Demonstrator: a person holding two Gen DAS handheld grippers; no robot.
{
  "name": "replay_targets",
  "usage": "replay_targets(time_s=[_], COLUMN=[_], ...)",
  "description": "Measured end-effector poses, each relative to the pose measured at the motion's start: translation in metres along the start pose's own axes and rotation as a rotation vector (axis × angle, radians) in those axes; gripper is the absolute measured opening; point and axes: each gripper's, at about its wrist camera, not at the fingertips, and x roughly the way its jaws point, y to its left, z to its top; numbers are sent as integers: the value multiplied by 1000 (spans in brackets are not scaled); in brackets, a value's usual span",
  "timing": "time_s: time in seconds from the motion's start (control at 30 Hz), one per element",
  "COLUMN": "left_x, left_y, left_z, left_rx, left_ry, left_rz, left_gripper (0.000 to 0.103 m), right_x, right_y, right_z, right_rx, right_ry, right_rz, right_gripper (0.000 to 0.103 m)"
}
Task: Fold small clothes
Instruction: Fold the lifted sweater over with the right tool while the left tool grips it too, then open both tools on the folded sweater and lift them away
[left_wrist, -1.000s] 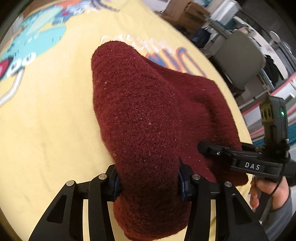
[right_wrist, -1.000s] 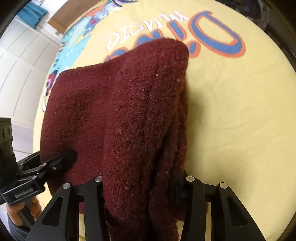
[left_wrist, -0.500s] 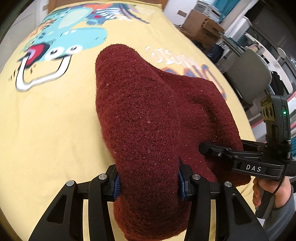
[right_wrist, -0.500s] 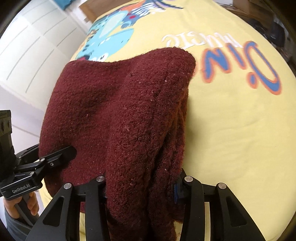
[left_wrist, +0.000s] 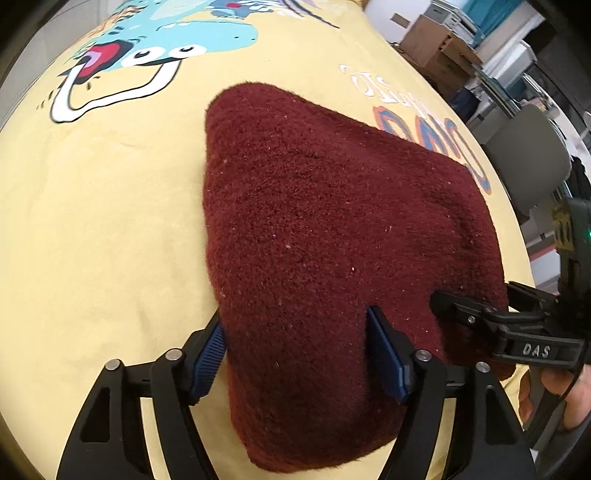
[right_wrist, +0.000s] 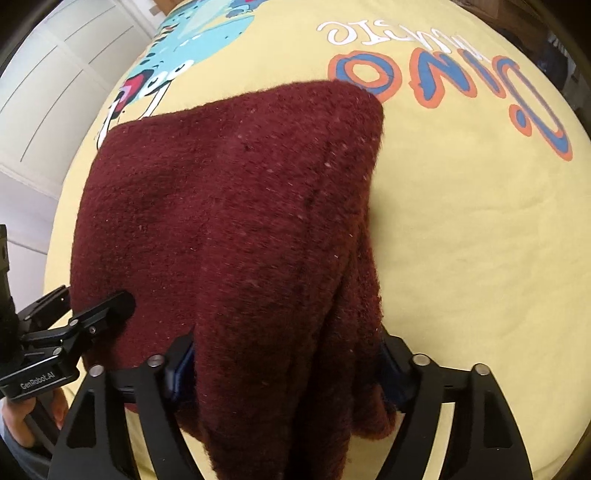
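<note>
At the bottom of the left wrist view, the left claw (left_wrist: 295, 354) has just been opening; its blue ribbed pads stand released around the fuzzy maroon garment (left_wrist: 332, 240). The right claw (right_wrist: 284, 363), likewise just spread, straddles the garment's bunched folds. The garment fills mid-frame on a yellow cartoon-printed cloth (left_wrist: 92, 221). Cardboard boxes (left_wrist: 436, 40) sit upper right.

White panelled wall (right_wrist: 55, 92), stacked cardboard boxes (left_wrist: 436, 44) and a grey chair (left_wrist: 524, 162) behind.
</note>
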Motion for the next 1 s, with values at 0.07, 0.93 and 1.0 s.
replay_targets(time_s=[0.07, 0.93, 1.0], left_x=[-8, 7, 3], left_y=[4, 13, 11], left_z=[1, -25, -24], left_rx=[-11, 47, 49], left_ry=[-3, -115, -122], left_rz=[24, 229, 234], left_gripper=[79, 103, 103], right_x=[-9, -26, -27], right_y=[-1, -71, -69], right_z=[-10, -74, -75], right_rx=[-24, -16, -22], right_ry=[-22, -137, -149], right_rz=[-18, -191, -201], right_gripper=[83, 102, 102])
